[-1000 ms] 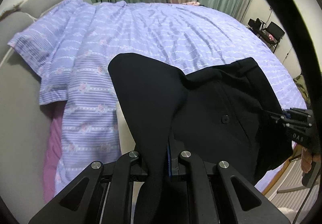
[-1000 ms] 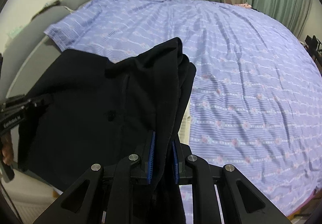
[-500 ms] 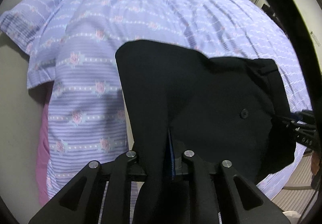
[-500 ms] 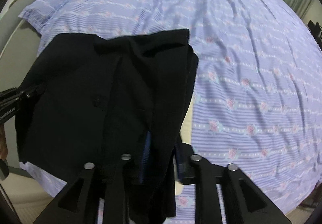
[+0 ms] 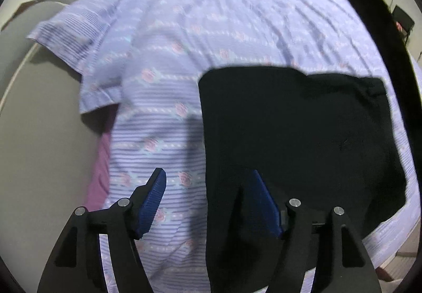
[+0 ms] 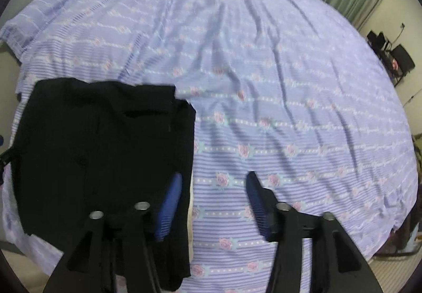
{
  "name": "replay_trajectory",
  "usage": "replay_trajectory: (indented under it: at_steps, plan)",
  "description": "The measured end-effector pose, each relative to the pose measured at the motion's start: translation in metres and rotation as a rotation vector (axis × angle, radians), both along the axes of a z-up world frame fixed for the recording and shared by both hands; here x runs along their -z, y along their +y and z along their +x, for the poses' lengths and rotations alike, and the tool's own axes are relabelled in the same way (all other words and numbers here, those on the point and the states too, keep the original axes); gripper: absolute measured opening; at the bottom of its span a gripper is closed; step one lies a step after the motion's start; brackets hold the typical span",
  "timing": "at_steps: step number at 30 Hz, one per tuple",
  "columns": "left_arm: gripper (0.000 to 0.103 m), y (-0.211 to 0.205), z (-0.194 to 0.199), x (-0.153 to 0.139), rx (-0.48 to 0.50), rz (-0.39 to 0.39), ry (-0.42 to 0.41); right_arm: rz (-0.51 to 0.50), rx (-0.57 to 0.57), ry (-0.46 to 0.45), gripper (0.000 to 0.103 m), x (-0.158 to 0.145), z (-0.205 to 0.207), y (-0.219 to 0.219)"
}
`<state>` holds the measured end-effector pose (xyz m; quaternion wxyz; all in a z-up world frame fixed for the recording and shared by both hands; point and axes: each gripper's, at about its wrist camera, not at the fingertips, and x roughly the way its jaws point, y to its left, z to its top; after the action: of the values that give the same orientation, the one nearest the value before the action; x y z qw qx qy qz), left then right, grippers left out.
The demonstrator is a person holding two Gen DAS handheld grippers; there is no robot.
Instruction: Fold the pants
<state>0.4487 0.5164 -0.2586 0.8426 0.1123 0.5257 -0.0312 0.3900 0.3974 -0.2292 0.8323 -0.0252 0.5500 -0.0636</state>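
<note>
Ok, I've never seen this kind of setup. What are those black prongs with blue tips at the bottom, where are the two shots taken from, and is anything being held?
The prongs are two-finger grippers that a person holds, one in each hand. Each carries a fisheye camera looking forward along its fingers, so one picture is from the left gripper and one from the right gripper. Both look down on a bed with a lilac flowered sheet. On it lie black pants, folded into a rough rectangle near the bed's edge. Nothing is held: both sets of jaws are opening and the blue pads press on nothing. The cloth's edge lies between the left jaws, and the right gripper's inner finger sits over the pants.
</note>
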Motion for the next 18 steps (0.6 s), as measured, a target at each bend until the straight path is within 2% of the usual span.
replay_trajectory:
  at_steps: [1, 3, 5, 7, 9, 13, 15, 18]
  plan:
    - [0.067, 0.000, -0.004, -0.009, -0.007, -0.006, -0.015, 0.003, -0.005, -0.018, 0.069, -0.006, -0.002, 0.000]
    - [0.069, -0.003, -0.012, -0.031, -0.009, -0.020, -0.057, 0.012, -0.006, -0.061, 0.074, -0.024, -0.012, 0.001]
    - [0.084, -0.011, -0.026, -0.060, -0.004, -0.020, -0.133, 0.037, -0.009, -0.108, 0.074, -0.047, -0.025, 0.000]
    - [0.093, -0.024, -0.034, -0.080, 0.006, -0.021, -0.192, 0.059, -0.014, -0.144, 0.078, -0.065, -0.039, -0.004]
    - [0.094, -0.039, -0.052, -0.104, 0.027, -0.036, -0.234, 0.063, -0.016, -0.198, 0.086, -0.091, -0.060, -0.010]
    - [0.101, -0.068, -0.087, -0.144, 0.020, -0.081, -0.279, 0.055, -0.023, -0.275, 0.092, -0.129, -0.096, -0.026]
    - [0.102, -0.085, -0.108, -0.163, 0.017, -0.131, -0.300, 0.046, -0.026, -0.318, 0.095, -0.150, -0.123, -0.039]
    - [0.103, -0.112, -0.133, -0.180, 0.010, -0.154, -0.328, 0.040, -0.033, -0.358, 0.097, -0.171, -0.154, -0.058]
